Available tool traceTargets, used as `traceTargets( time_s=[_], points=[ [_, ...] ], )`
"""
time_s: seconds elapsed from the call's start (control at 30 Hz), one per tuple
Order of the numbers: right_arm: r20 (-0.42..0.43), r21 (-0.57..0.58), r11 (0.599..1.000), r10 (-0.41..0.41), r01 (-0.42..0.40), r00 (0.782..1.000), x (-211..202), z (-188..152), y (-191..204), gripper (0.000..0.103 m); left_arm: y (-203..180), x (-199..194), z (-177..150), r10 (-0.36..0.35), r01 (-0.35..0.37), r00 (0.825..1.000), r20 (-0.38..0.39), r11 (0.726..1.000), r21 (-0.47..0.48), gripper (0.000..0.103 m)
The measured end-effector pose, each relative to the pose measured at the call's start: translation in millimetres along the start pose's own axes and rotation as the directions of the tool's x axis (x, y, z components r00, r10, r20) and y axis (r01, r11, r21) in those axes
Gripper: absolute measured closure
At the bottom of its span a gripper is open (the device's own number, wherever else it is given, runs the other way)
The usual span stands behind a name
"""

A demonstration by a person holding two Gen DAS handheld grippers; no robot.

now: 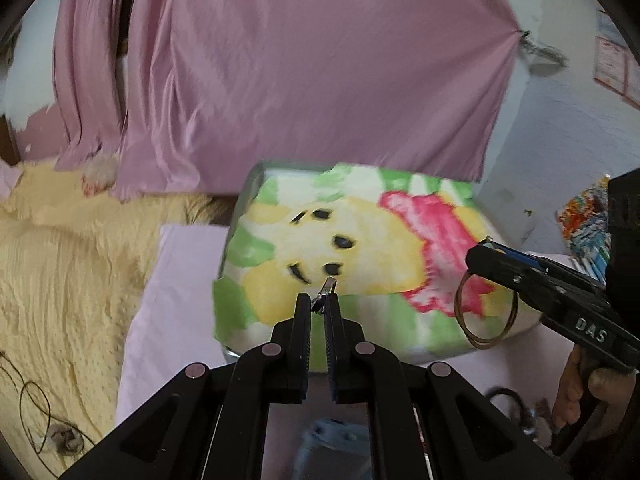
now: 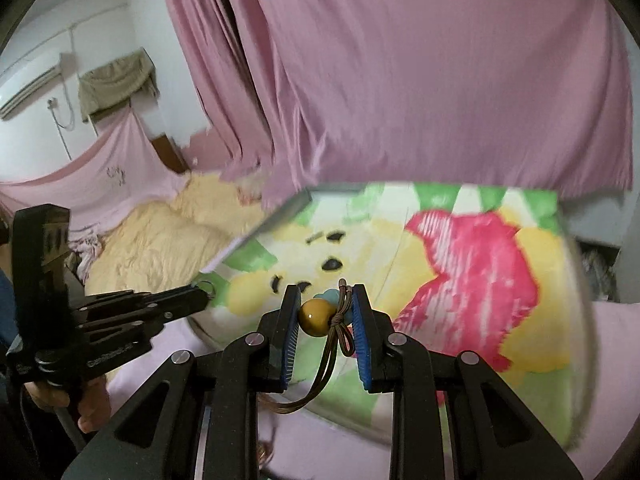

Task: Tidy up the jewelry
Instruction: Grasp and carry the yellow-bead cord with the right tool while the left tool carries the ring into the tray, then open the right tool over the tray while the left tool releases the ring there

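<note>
Brown cord necklace (image 2: 340, 336) with its round mustard-yellow bead (image 2: 316, 317) sits clamped in the right gripper (image 2: 326, 312), above a cartoon-bear printed box lid (image 2: 480, 272). Its loop dangles below. The left gripper (image 1: 319, 305) pinches a small silver metal clip (image 1: 326, 288).

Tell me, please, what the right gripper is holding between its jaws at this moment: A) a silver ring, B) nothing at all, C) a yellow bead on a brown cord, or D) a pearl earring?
C: in the right wrist view the right gripper has its jaws closed on a yellow bead tied to a brown cord that loops down below them.
</note>
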State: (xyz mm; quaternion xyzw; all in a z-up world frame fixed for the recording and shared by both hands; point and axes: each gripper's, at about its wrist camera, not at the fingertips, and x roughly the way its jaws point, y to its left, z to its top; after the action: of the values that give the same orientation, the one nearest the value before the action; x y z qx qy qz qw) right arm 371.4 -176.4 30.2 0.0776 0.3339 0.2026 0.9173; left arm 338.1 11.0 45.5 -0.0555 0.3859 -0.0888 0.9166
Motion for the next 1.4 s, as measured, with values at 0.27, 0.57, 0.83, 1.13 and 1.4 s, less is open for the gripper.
traceTargets(
  time_s=[0.27,0.57,0.83,1.13,1.4],
  points=[
    [-0.172,0.042,0.998,-0.028,0.036,0.985,51.1,2.2,-11.8,0.081,10.7,28.0,1.3,0.003,-0.005,0.996,-0.092,1.000,-0.021,0.096],
    [-0.300,0.072,0.995,-0.040,0.065,0.953,83.3,-6.7,-18.9,0.074,7.2,38.0,-2.9,0.004,-0.005,0.991,-0.132,1.000,-0.011,0.096],
    [-0.248,0.089,0.992,-0.060,0.085,0.967,63.7,-11.6,-16.7,0.051,9.4,29.7,-6.3,0.014,-0.017,0.993,-0.118,1.000,-0.025,0.095],
    [-0.040,0.091,0.990,-0.108,0.111,0.993,-12.2,-20.7,-15.0,0.030,-5.4,-12.8,-17.3,0.023,-0.023,0.999,0.050,1.000,0.013,0.025],
    [0.183,0.083,0.982,-0.181,0.169,0.966,-79.7,-50.3,-3.0,0.012,-7.6,-46.6,-37.7,0.008,-0.009,0.987,0.159,1.000,0.000,0.015]
  ],
)
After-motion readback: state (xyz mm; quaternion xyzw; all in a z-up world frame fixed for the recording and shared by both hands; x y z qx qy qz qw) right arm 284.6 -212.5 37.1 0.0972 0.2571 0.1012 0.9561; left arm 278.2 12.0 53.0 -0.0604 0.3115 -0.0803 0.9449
